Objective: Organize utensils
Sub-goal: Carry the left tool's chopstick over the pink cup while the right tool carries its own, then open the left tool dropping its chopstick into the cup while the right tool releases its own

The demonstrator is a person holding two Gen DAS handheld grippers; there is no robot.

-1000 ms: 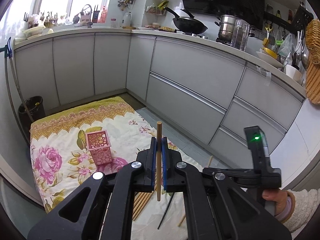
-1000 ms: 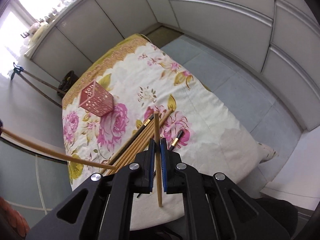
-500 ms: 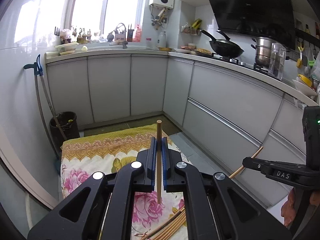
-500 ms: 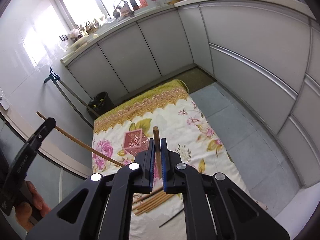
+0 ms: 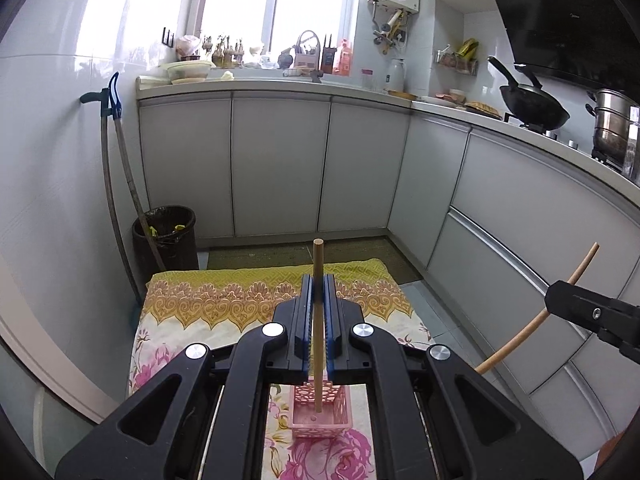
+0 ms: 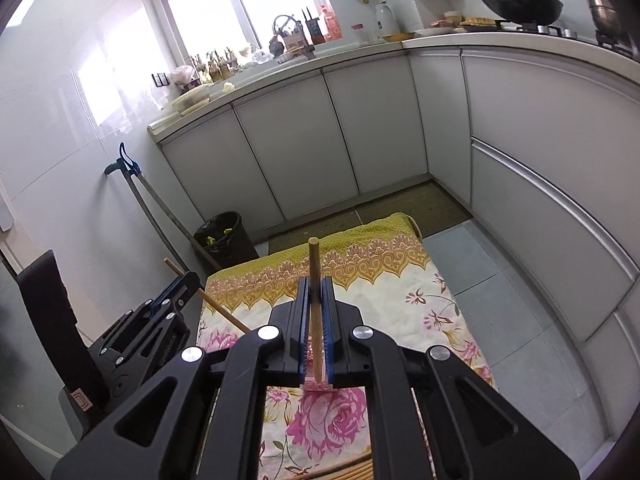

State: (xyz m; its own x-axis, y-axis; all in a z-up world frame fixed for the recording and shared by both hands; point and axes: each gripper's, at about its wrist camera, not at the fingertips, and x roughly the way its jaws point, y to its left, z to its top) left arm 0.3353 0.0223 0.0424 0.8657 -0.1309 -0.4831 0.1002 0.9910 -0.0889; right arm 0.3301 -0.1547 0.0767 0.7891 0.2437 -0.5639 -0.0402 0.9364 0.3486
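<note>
A: Left wrist view first. What do the fingers (image 5: 308, 312) of the left gripper (image 5: 318, 322) have between them?

B: They are clamped on a wooden chopstick (image 5: 317, 320), a thin round stick of pale brown wood. Its long axis runs up and down the picture, with the blunt round end above the blue pads and the lower end hanging over the pink holder (image 5: 322, 410).

A: And that holder?

B: A small square box of pink plastic with lace-like cut-out walls, open at the top. It stands on the flowered cloth (image 5: 200, 312), which is cream with pink roses and a yellow-gold patterned border. The chopstick's lower tip appears within the holder's opening; whether it touches the bottom I cannot tell.

A: Right wrist view?

B: The right gripper (image 6: 314, 326) has its fingers (image 6: 329, 316) pressed together on a second wooden chopstick (image 6: 314, 304), also lengthwise up the picture, thicker end upward. Just below its lower tip a sliver of the pink holder (image 6: 318, 386) shows, mostly hidden by the black frame.

A: Can each gripper see the other?

B: Yes. To the right of the holder in the left view, the right gripper's black tip holds its stick slanting up and to the right. In the right view the left gripper (image 6: 188, 282) sits to the left of the holder, its stick slanting down toward the cloth (image 6: 400, 280).

A: Anything else near the holder?

B: More wooden chopsticks (image 6: 352, 472) lie on the cloth at the bottom edge of the right view, nearer the camera than the holder.
</note>
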